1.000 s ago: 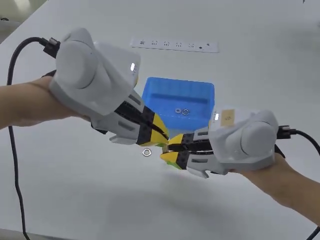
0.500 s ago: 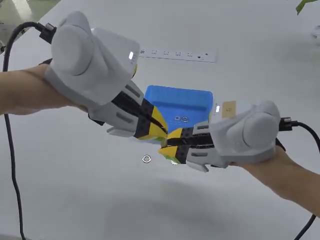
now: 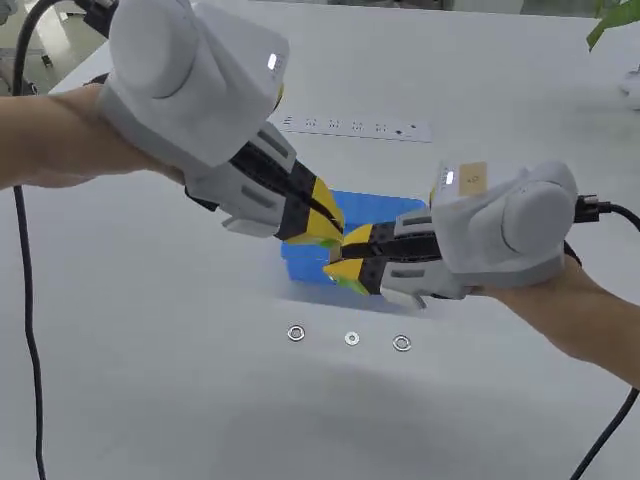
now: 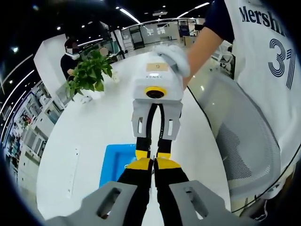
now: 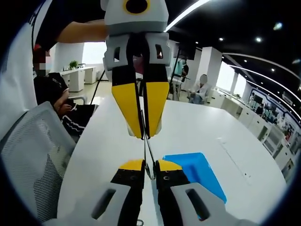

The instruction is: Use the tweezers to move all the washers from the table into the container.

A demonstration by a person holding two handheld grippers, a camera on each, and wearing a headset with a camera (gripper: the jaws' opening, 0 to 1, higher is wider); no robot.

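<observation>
In the head view my left gripper and right gripper meet tip to tip above the blue container, hiding most of it. Three washers lie in a row on the white table nearer me: one washer, a second, a third. In the right gripper view thin metal tweezers run from my right gripper up into the left gripper's yellow fingers. Both sets of jaws are shut on them. The left gripper view has my left gripper facing the right one, with the container below.
A white power strip lies on the table beyond the container. A grey mesh chair stands at the table's edge beside a person in a jersey. A potted plant sits at the table's far end.
Both grippers have risen from the table surface and moved over the container, staying tip to tip. Two more washers on the table have come into view beneath them.
</observation>
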